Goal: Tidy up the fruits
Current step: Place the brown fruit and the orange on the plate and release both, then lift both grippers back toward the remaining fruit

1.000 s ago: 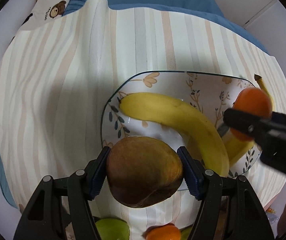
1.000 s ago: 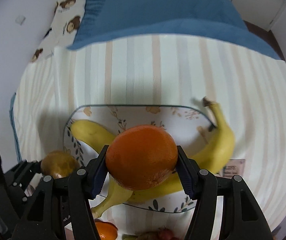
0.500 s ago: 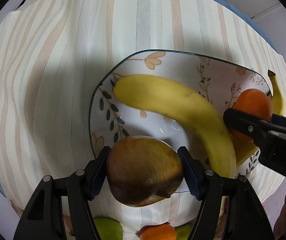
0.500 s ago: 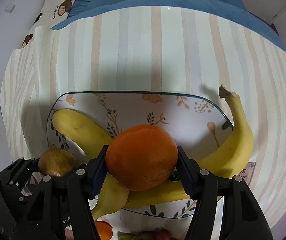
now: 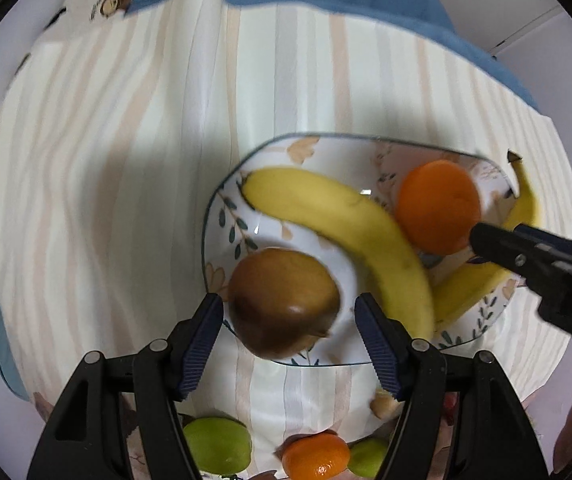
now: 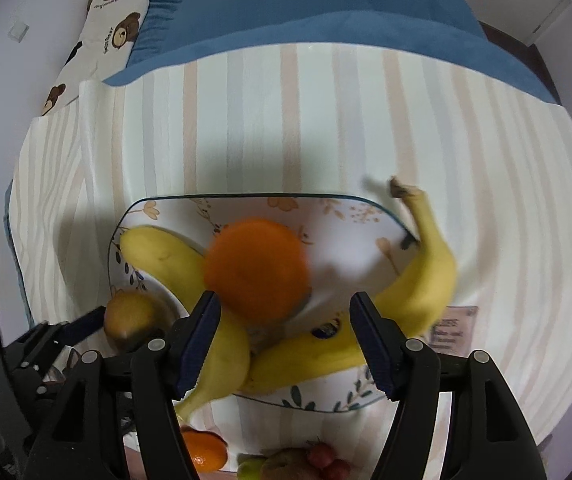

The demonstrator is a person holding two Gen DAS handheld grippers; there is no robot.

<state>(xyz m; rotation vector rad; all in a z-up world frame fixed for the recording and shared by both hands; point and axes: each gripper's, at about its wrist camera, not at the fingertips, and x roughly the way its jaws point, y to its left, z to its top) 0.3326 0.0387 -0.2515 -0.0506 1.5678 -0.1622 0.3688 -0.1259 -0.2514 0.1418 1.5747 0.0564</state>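
A white floral plate (image 5: pixel 222 216) (image 6: pixel 342 212) lies on a striped cloth and holds two bananas (image 5: pixel 338 216) (image 6: pixel 414 292). A brown pear (image 5: pixel 284 302) (image 6: pixel 130 316) rests on the plate's near left part. My left gripper (image 5: pixel 288 340) is open, its pads on either side of the pear without touching it. An orange (image 5: pixel 438 206) (image 6: pixel 258 276) sits on the bananas. My right gripper (image 6: pixel 282 340) is open just behind the orange. It also shows in the left wrist view (image 5: pixel 542 256).
Loose fruit lies at the near edge: two green apples (image 5: pixel 218 446), a small orange (image 5: pixel 316 456) (image 6: pixel 202 452), red fruit (image 6: pixel 326 460). A blue blanket (image 6: pixel 306 8) and a bear-print pillow (image 6: pixel 106 28) lie beyond the cloth. A paper label (image 6: pixel 452 328) lies right of the plate.
Both grippers have opened. The pear now rests on the plate and the orange on the bananas. Both grippers have drawn back a little.
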